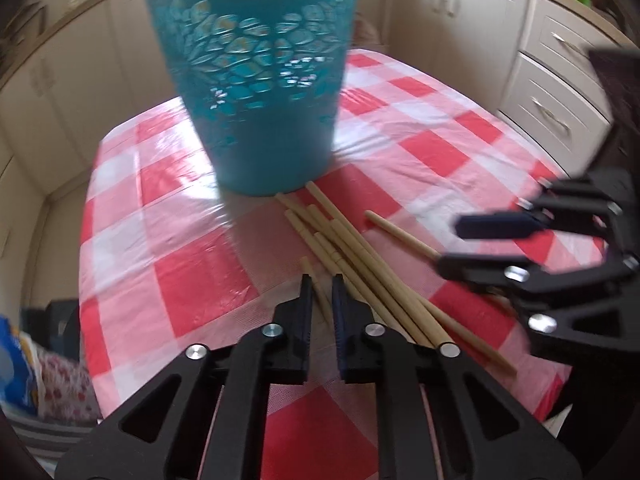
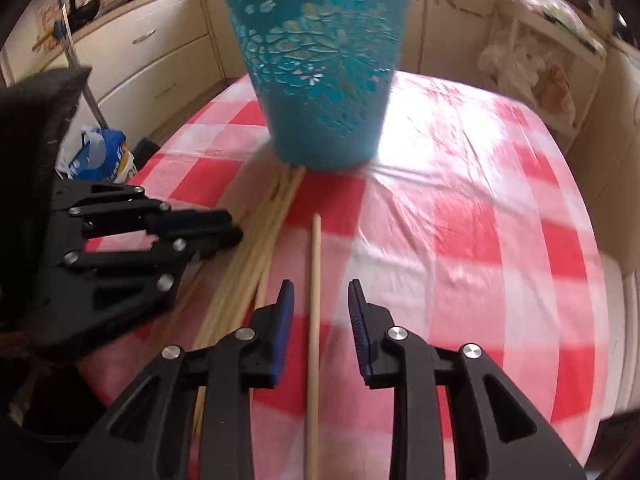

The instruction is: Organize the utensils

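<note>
A teal cut-out holder stands upright on the red-and-white checked table; it also shows in the right wrist view. Several bamboo chopsticks lie in a loose bundle in front of it. My left gripper is low over the bundle, its jaws narrowly apart around one chopstick; whether they grip it is unclear. My right gripper is open and straddles a single chopstick lying apart from the bundle. Each gripper shows in the other's view: the right one, the left one.
The checked tablecloth covers the table. Cream kitchen cabinets and drawers ring the table. A blue-and-white bag sits on the floor beside the table's left edge.
</note>
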`<move>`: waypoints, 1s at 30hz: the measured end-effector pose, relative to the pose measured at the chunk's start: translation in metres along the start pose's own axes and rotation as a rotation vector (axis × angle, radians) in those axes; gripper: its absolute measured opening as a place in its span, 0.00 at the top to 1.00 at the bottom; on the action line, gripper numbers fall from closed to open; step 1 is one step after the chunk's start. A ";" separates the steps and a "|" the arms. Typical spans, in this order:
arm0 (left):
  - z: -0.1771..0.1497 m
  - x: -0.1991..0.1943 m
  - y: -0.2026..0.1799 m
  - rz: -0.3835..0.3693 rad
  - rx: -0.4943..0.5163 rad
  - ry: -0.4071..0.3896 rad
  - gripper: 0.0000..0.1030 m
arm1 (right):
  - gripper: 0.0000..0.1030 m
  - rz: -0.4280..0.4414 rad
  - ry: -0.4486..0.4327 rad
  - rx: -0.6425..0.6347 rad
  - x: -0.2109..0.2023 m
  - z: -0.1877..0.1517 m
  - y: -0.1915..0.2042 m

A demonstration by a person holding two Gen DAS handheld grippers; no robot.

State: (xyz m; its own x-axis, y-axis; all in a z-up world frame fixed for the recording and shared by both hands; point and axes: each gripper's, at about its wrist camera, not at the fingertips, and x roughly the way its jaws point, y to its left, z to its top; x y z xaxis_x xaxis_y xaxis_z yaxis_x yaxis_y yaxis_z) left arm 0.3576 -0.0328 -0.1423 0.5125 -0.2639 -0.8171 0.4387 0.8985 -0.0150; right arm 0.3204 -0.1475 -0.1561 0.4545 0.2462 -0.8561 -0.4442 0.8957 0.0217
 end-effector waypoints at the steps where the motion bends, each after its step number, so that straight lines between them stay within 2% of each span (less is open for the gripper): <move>1: 0.000 0.000 0.000 -0.008 0.016 0.003 0.94 | 0.85 -0.016 0.007 -0.024 0.005 0.000 0.003; 4: 0.000 0.000 0.002 -0.022 0.050 0.017 0.94 | 0.94 -0.016 -0.006 0.009 0.001 -0.003 -0.003; 6: 0.002 -0.001 0.002 0.003 0.056 0.039 0.93 | 0.94 0.000 -0.008 0.049 -0.002 -0.006 -0.012; 7: 0.002 0.000 0.003 0.023 0.050 0.050 0.90 | 0.94 0.006 -0.007 0.058 -0.002 -0.006 -0.014; 9: 0.003 0.000 0.003 0.070 0.040 0.064 0.78 | 0.94 -0.014 0.000 0.041 -0.002 -0.006 -0.014; 11: 0.004 0.000 0.001 0.099 0.056 0.073 0.78 | 0.94 -0.035 0.003 -0.001 0.000 -0.005 -0.008; 13: 0.006 0.002 -0.004 0.116 0.074 0.078 0.82 | 0.94 -0.063 0.003 -0.052 0.000 -0.004 -0.003; 14: 0.005 0.002 -0.009 0.103 0.088 0.085 0.94 | 0.94 -0.063 0.001 -0.055 0.000 -0.005 -0.003; 18: 0.007 0.005 -0.024 0.171 0.146 0.088 0.96 | 0.94 -0.009 -0.005 0.019 0.000 -0.008 -0.016; 23: 0.008 0.007 -0.026 0.182 0.140 0.085 0.95 | 0.94 -0.083 -0.027 -0.088 -0.001 -0.010 -0.001; 25: 0.007 0.006 -0.027 0.192 0.142 0.080 0.95 | 0.94 -0.091 -0.031 -0.095 -0.001 -0.011 0.000; 27: 0.007 0.004 -0.027 0.187 0.122 0.070 0.96 | 0.94 -0.053 -0.028 -0.048 -0.002 -0.012 -0.007; 30: 0.006 -0.009 -0.021 0.168 0.071 0.025 0.96 | 0.94 0.065 -0.030 0.090 -0.004 -0.016 -0.028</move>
State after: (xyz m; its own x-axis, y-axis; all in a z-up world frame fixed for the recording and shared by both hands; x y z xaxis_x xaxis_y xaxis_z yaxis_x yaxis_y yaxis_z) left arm 0.3481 -0.0514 -0.1310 0.5648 -0.1026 -0.8188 0.4000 0.9019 0.1630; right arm 0.3192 -0.1795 -0.1615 0.4506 0.3150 -0.8353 -0.4032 0.9066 0.1243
